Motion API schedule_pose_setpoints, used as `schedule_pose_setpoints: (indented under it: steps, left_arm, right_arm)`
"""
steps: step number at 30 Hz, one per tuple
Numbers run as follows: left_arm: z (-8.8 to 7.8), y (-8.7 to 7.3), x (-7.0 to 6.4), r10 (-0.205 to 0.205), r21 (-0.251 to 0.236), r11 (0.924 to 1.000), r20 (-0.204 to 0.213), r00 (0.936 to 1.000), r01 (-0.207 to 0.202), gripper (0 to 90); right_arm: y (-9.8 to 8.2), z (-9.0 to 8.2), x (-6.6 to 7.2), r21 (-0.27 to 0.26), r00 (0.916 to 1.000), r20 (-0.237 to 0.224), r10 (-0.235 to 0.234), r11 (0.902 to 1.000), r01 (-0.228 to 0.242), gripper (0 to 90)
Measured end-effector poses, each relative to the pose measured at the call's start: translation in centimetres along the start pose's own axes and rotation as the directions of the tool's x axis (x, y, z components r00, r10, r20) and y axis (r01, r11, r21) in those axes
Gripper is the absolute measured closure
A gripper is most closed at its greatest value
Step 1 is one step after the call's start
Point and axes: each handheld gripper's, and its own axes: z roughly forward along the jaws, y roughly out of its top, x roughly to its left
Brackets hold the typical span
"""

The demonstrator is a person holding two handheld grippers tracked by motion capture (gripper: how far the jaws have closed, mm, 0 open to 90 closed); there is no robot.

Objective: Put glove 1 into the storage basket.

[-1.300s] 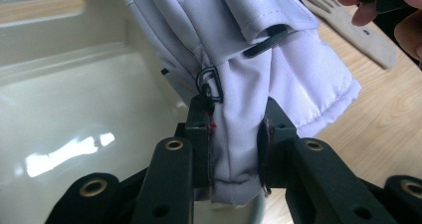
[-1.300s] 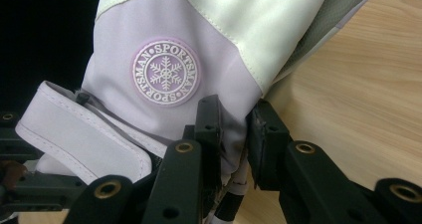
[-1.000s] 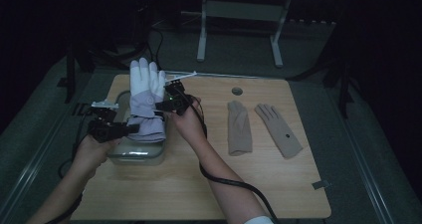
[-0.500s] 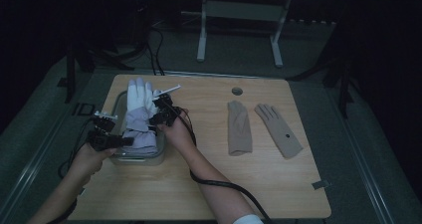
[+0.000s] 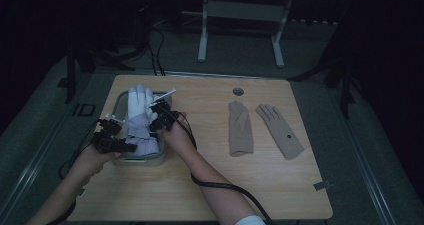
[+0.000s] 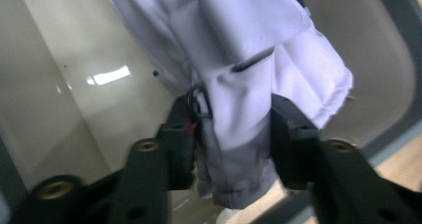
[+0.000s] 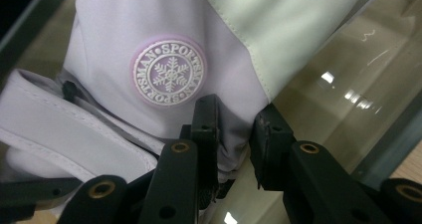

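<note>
- My left gripper (image 6: 231, 129) has just been opening; the jaws straddle the cuff end of the white ski glove (image 6: 239, 74), and I think the pads are loose on the fabric now, though it's blurry there.
- My right gripper (image 7: 234, 134) pinches a fold of the same glove just below its round snowflake badge (image 7: 169, 73), jaws close together with cloth between them.
- The glove lies inside the clear plastic bin (image 5: 161, 157), long axis running away from me, fingers at the far end.
- Left hand's at the near cuff, right hand beside the middle.
- Two tan gloves (image 5: 265, 130) lie well apart, off to the right.
</note>
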Motion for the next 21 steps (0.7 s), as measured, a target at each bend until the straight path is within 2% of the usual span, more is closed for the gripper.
schedule_pose_setpoints:
  steps: [1,2,4,5,7,9,12,13,14,15,16,17,19,20,21]
  left_arm:
    - [0.1,0.0,0.1,0.000,-0.006,1.0000,0.005,1.0000,0.000,52.8]
    - [0.3,-0.1,0.0,0.001,-0.003,1.0000,0.003,1.0000,-0.001,52.9]
    - [0.5,0.0,-0.1,0.016,0.006,0.9999,-0.007,0.9999,-0.016,52.9]
    - [0.6,0.0,-0.3,0.027,0.016,0.9995,-0.022,0.9994,-0.027,52.9]
    - [0.7,0.0,-0.3,0.029,0.018,0.9994,-0.021,0.9994,-0.029,52.9]
    - [0.7,0.1,-0.4,0.033,0.018,0.9993,-0.014,0.9994,-0.033,52.9]
    - [0.8,0.1,-0.4,0.019,0.001,0.9998,0.001,0.9998,-0.019,52.8]
    - [0.6,0.0,-0.4,0.006,-0.022,0.9997,0.012,0.9999,-0.006,52.8]
    - [0.6,0.0,-0.4,0.006,-0.022,0.9997,0.012,0.9999,-0.006,52.6]
    - [0.3,-0.1,-0.5,-0.002,-0.051,0.9987,0.017,0.9998,0.003,51.4]
    - [0.3,-0.1,-0.5,-0.002,-0.051,0.9987,0.017,0.9998,0.003,49.9]
    - [-0.1,-0.2,-0.8,-0.007,-0.094,0.9956,0.015,0.9999,0.009,48.9]
    - [-0.4,-0.3,-1.0,-0.002,-0.109,0.9940,0.011,0.9999,0.003,43.1]
    - [-1.0,-0.3,-1.2,0.006,-0.132,0.9912,-0.011,0.9999,-0.007,43.0]
    - [-1.0,-0.3,-1.2,0.006,-0.132,0.9912,-0.011,0.9999,-0.007,41.8]
  right_arm:
    - [0.0,0.3,0.6,0.030,0.9991,0.020,-0.037,0.9989,0.036,71.0]
    - [0.1,0.4,0.8,0.040,0.9984,0.033,-0.047,0.9982,0.045,70.0]
    - [0.1,0.4,0.8,0.048,0.9980,0.034,-0.052,0.9976,0.051,67.9]
    - [0.2,0.2,0.9,0.057,0.9968,0.035,-0.072,0.9959,0.070,60.8]
    - [0.3,0.0,0.8,0.053,0.9964,0.028,-0.080,0.9955,0.078,58.3]
    - [0.4,-1.0,0.7,0.012,0.9964,0.008,-0.085,0.9963,0.085,41.7]
    - [0.4,-2.3,0.1,-0.046,0.9964,-0.010,-0.084,0.9955,0.083,36.1]
    - [0.3,-2.8,-0.1,-0.066,0.9967,-0.020,-0.079,0.9948,0.077,34.0]
    - [0.3,-2.8,-0.1,-0.066,0.9967,-0.020,-0.079,0.9948,0.077,34.0]
    - [0.2,-3.5,-0.4,-0.092,0.9960,-0.036,-0.082,0.9926,0.078,29.3]
    - [0.1,-3.9,-0.5,-0.099,0.9958,-0.039,-0.083,0.9920,0.078,25.8]
    - [0.0,-4.4,-0.6,-0.095,0.9930,-0.042,-0.110,0.9899,0.105,22.9]
    - [-0.3,-5.1,-0.7,-0.102,0.9879,-0.052,-0.146,0.9848,0.140,16.3]
    - [-0.5,-5.5,-0.8,-0.108,0.9869,-0.046,-0.155,0.9829,0.149,16.6]
    - [-0.6,-5.7,-1.0,-0.107,0.9862,-0.044,-0.160,0.9822,0.154,16.5]
